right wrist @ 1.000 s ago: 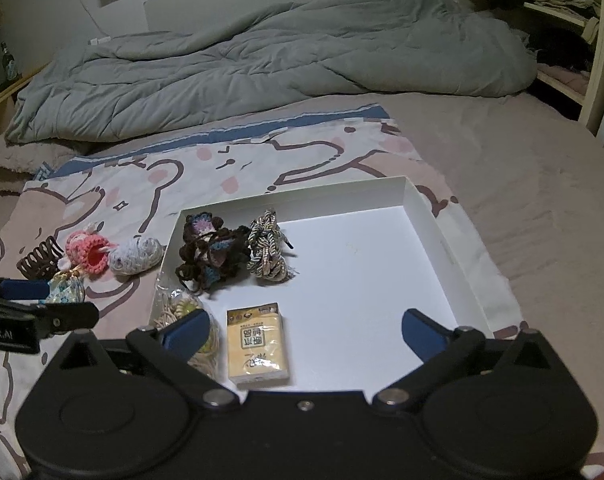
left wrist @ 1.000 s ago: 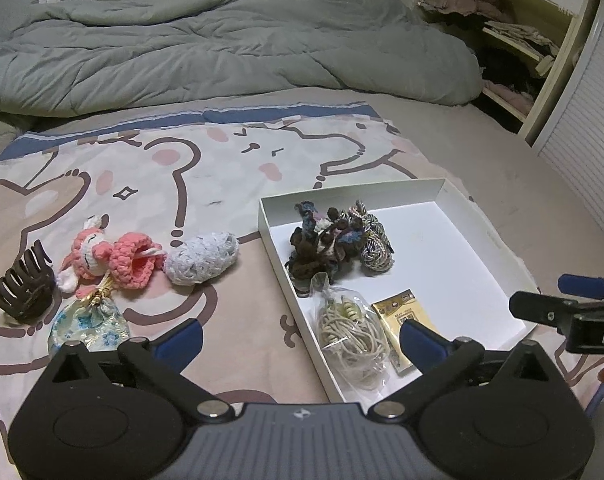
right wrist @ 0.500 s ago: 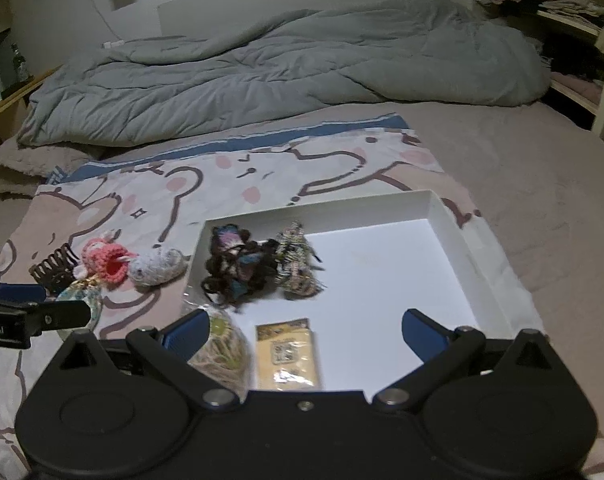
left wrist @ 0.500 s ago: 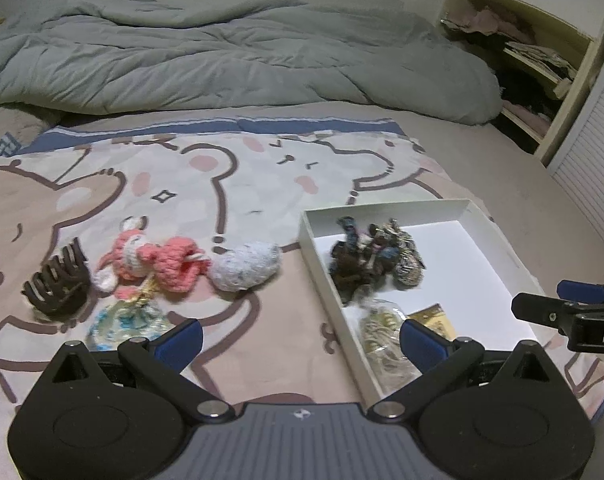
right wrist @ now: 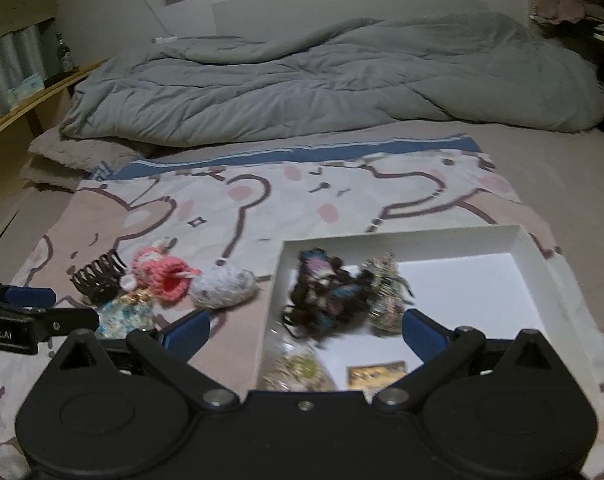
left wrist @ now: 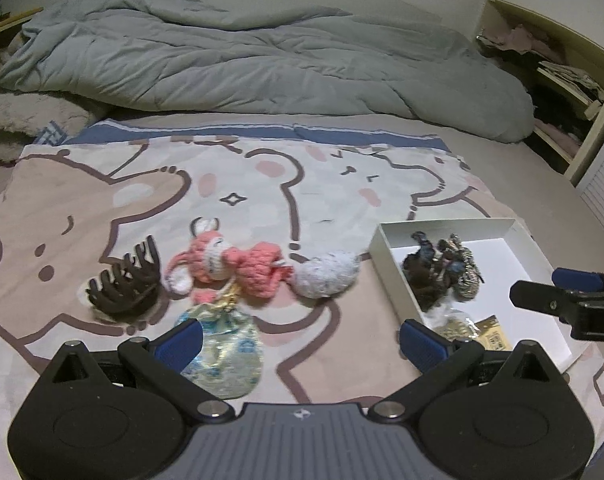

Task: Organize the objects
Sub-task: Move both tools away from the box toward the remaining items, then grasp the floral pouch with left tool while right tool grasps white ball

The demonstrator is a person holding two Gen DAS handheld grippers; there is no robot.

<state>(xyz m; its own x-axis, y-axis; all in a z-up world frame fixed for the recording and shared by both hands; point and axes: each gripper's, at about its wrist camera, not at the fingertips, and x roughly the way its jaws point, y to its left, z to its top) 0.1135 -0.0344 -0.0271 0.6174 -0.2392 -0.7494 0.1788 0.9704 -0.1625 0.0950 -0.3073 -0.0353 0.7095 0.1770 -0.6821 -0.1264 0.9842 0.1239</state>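
Both tools wide apart, gripping nothing: left tool, right tool. Panned left versus a second ago; white box now at 3 o'clock in left view, loose items centred. On cartoon blanket, outside box: brown hair claw, pink crochet toy, white knit pouch, floral pouch. Inside box: dark hair ties, bagged bands, yellow packet. Readable: "Robot.AI" on left tool body, "DA" on right. Packet print illegible.
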